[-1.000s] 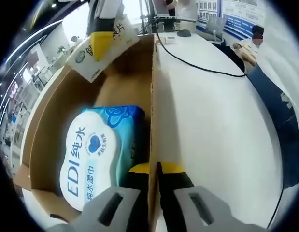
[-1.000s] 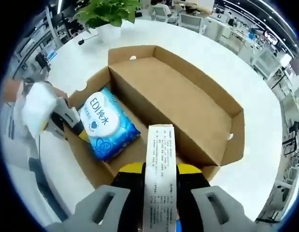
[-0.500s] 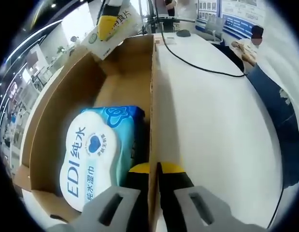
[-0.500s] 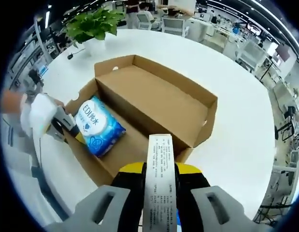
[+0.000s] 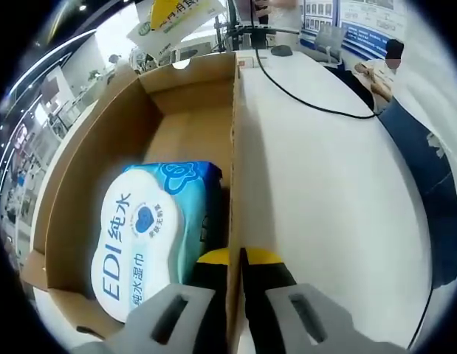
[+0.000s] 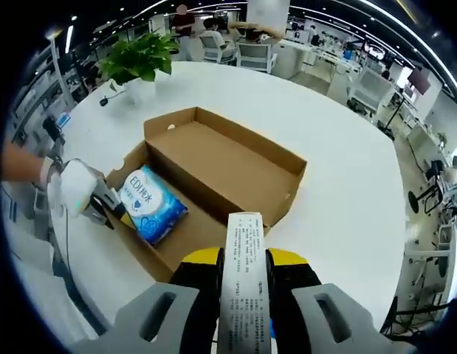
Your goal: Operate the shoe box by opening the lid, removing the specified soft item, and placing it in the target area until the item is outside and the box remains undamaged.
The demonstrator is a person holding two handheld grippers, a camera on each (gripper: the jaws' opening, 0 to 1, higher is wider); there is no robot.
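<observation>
The open cardboard shoe box [image 6: 180, 240] lies on a white table, its lid [image 6: 228, 166] folded back beside it. Inside rests a blue and white wet wipes pack [image 5: 143, 232] [image 6: 151, 212]. My left gripper [image 5: 235, 259] is shut on the box's side wall [image 5: 232, 147]; it also appears in the right gripper view as the left gripper [image 6: 104, 208] at the box's left end. High above the box, my right gripper [image 6: 241, 259] is shut on a flat white pack [image 6: 241, 295] with a printed label. In the left gripper view the same white pack [image 5: 173, 16] hangs at the top.
A potted plant [image 6: 138, 60] stands on the round white table [image 6: 339, 177] beyond the box. A black cable [image 5: 309, 99] runs across the table on the right. A person's sleeve [image 5: 416, 158] is at the right edge. Office chairs and desks surround the table.
My right gripper has lifted the white pack up and away from the box, which now looks smaller below it. The left gripper has kept its hold on the wall.
</observation>
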